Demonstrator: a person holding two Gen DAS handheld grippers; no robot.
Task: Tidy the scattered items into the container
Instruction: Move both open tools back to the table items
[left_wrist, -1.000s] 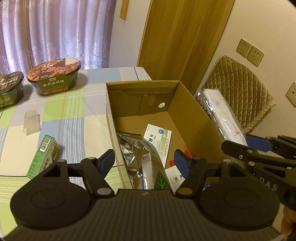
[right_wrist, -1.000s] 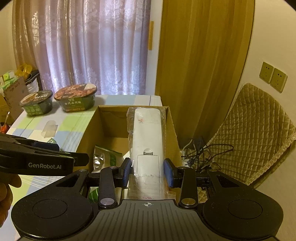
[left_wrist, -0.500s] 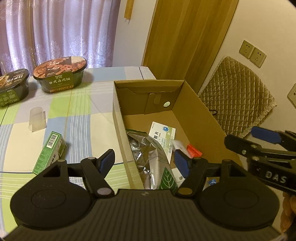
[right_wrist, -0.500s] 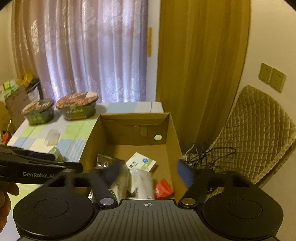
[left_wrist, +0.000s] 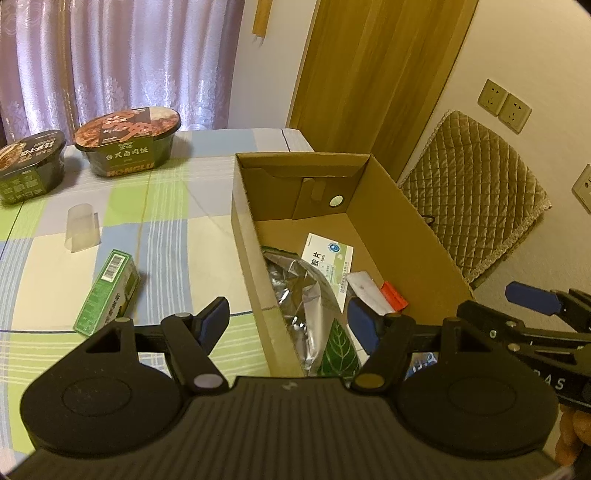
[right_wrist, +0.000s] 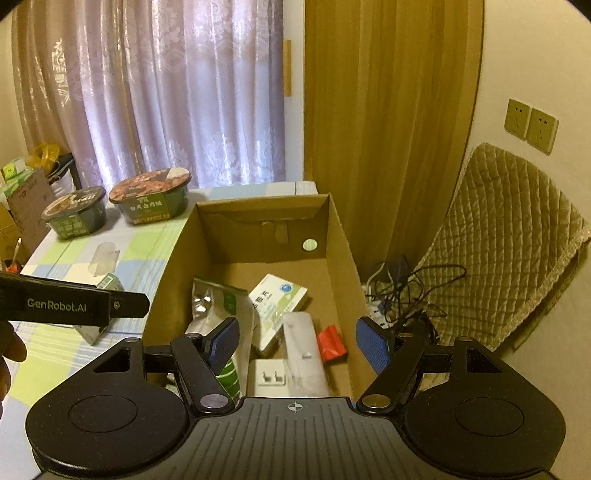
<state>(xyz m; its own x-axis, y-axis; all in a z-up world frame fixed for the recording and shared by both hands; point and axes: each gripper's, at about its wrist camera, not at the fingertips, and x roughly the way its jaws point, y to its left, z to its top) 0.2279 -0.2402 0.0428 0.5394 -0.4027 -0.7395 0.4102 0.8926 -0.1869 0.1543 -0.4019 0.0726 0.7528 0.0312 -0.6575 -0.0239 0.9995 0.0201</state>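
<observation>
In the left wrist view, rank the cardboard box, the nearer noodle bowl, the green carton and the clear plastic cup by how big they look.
1. cardboard box
2. noodle bowl
3. green carton, nearer the camera, so its true size may be smaller
4. clear plastic cup

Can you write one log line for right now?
left tool: open | right tool: open | brown cardboard box: part-filled | green carton: on table

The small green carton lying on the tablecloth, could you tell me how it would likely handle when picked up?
The green carton looks like thin printed cardboard, so probably light and easy to crush. It lies on a broad face, so it should slide rather than roll. Its flat parallel sides should suit the open left hand-held gripper.
</observation>
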